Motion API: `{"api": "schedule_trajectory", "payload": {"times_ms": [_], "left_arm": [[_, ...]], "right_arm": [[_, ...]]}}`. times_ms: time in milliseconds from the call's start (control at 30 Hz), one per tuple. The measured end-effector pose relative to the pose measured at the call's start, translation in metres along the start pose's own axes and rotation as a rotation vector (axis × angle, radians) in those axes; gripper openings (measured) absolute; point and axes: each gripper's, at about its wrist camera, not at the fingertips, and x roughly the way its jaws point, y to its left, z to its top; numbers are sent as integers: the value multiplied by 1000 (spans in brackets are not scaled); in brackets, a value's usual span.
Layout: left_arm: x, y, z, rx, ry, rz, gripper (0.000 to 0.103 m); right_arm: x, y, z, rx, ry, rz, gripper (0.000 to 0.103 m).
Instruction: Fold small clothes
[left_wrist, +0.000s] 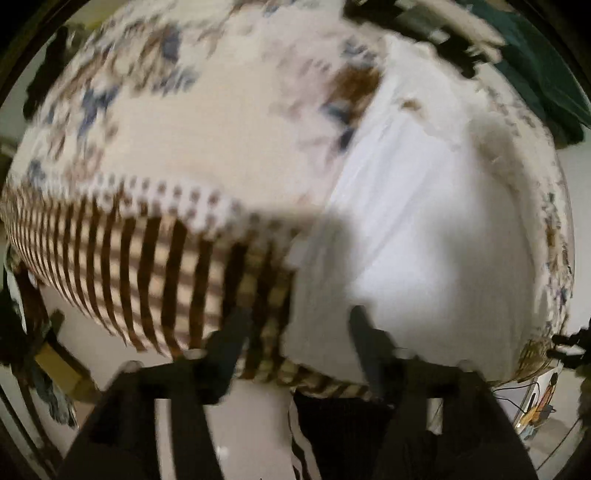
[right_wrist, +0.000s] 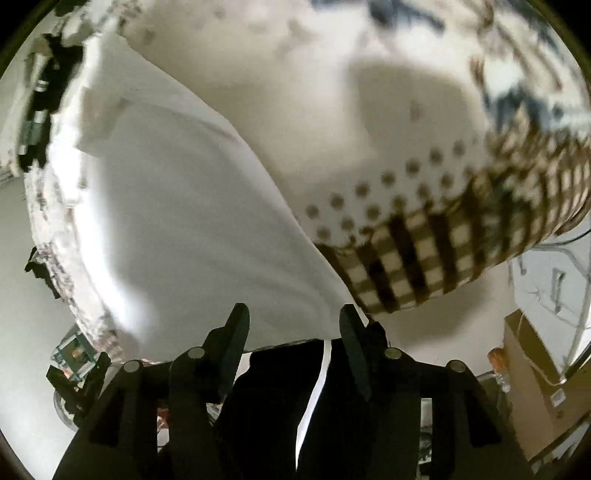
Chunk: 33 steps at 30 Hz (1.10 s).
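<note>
The left gripper (left_wrist: 299, 325) and right gripper (right_wrist: 293, 321) both have jaws partly open, holding nothing, above the white cloth (left_wrist: 406, 221) at the patterned bedspread's (left_wrist: 221, 129) edge.

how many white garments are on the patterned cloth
1: a white garment lies on the patterned cloth, its edge near the checked border. More could be hidden outside both blurred views.

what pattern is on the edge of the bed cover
Brown and cream checks below a row of brown dots on the bed cover's edge, clearest in the right wrist view.
</note>
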Motion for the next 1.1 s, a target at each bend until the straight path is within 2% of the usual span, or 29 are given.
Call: {"api": "schedule_trajectory", "payload": {"times_ms": [33,100,133,167,267,333,400,433,533,633,667,700,733,800,933,1100], "left_arm": [[-10,-15,3,28,-26,5,57],[-22,-47,5,82,-45,-10,58],[-25,-76,6,117,-49,-24,58],[-24,-101,5,147,-47,-49,58],[-15,-181,-11,239,-11,-120,58],[1,-241,-31,280,46,-176,58],[21,-290,-56,305,92,-200,58],[37,-320,-69,314,126,-198,58],[79,-376,-101,292,211,-189,58],[121,-417,-119,253,254,-117,57],[130,-421,-124,239,260,-90,57],[137,-424,-127,219,257,-63,49],[140,-424,-131,198,240,-39,23],[136,-416,-135,162,199,-7,2],[104,-396,-133,99,102,-25,0],[53,-376,-126,35,34,-32,0]], "right_arm": [[-19,5,2,-21,-12,1,53],[-59,18,32,-59,-33,-2,53],[-75,22,40,-81,-46,-7,53],[-88,38,53,-96,-57,-15,53],[-112,50,92,-141,-75,-37,53],[-118,51,130,-174,-72,-37,53],[-105,49,160,-219,-60,-40,53],[-101,41,174,-233,-54,-37,53],[-84,33,206,-261,-33,-42,53],[-81,17,236,-307,-14,-41,53],[-77,16,242,-317,-7,-39,53],[-75,15,251,-327,1,-40,53],[-71,18,260,-335,10,-40,53],[-64,27,273,-347,28,-31,53],[-56,62,306,-379,41,57,53],[-27,146,363,-431,39,197,53]]}}
